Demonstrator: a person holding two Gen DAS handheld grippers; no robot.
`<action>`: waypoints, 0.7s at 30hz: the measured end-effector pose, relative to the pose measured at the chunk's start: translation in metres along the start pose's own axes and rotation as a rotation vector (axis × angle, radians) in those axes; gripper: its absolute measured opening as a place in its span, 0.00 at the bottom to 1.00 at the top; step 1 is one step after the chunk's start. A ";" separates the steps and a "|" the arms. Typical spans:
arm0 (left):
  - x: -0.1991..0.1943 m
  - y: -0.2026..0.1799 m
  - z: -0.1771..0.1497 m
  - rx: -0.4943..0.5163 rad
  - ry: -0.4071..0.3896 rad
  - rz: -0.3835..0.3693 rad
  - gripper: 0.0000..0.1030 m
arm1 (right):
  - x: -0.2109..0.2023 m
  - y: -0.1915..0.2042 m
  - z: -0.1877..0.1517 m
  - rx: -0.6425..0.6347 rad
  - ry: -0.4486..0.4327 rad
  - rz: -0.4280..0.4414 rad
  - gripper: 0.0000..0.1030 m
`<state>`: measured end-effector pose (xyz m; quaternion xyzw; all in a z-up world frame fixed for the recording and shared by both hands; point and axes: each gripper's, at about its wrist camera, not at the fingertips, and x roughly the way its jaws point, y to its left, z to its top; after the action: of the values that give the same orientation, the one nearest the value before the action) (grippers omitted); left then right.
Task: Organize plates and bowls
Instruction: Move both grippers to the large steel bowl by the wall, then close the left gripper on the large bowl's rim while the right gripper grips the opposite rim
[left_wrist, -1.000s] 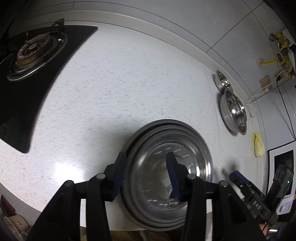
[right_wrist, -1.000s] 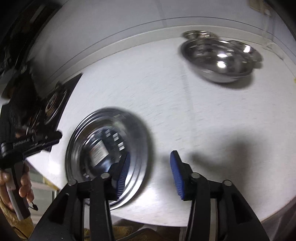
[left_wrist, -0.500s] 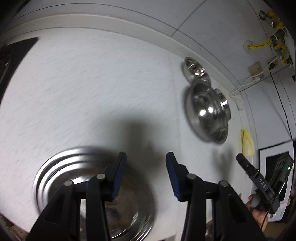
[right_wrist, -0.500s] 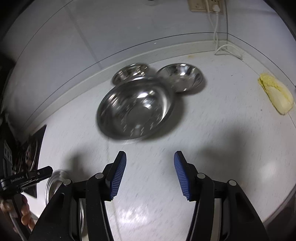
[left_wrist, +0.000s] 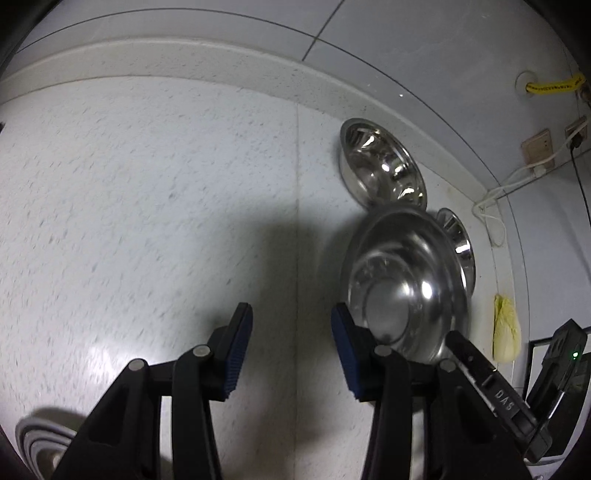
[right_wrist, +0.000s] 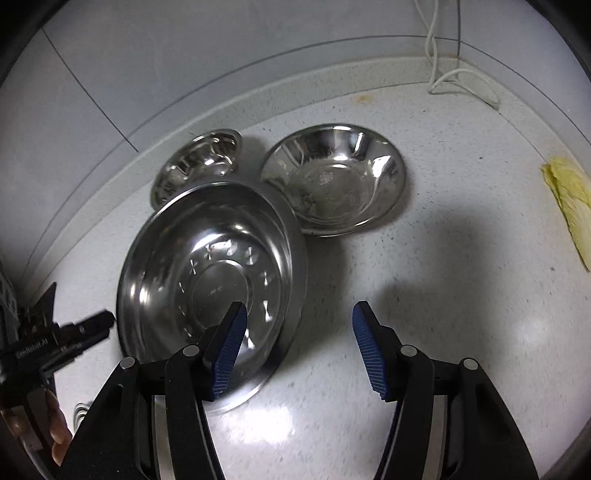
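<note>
Both grippers gaping, empty. Right gripper (right_wrist: 295, 347) should straddle the big bowl (right_wrist: 210, 288) rim squarely; left gripper (left_wrist: 291, 347) idle

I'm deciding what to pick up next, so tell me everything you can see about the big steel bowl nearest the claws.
The big steel bowl is shiny stainless metal, wide and shallow, with a flat round base and small star-like reflections inside. It sits empty and upright on the speckled white counter, overlapping in view the two smaller bowls behind it; whether they touch is unclear. The open right claw straddles its near rim, without gripping.
</note>
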<state>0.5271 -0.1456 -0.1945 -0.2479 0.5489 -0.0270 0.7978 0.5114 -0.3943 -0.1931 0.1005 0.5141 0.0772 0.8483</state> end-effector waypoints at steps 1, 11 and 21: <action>0.000 -0.002 0.003 0.008 -0.001 -0.001 0.42 | 0.002 0.000 0.001 -0.003 0.002 0.002 0.53; 0.008 -0.012 0.019 0.005 0.000 -0.082 0.42 | 0.017 0.001 0.012 -0.005 0.011 0.028 0.53; 0.042 -0.027 0.012 0.023 0.099 -0.048 0.42 | 0.013 -0.010 0.017 0.031 0.044 0.100 0.56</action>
<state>0.5608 -0.1786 -0.2159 -0.2504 0.5813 -0.0647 0.7715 0.5328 -0.4020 -0.1993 0.1374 0.5281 0.1135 0.8303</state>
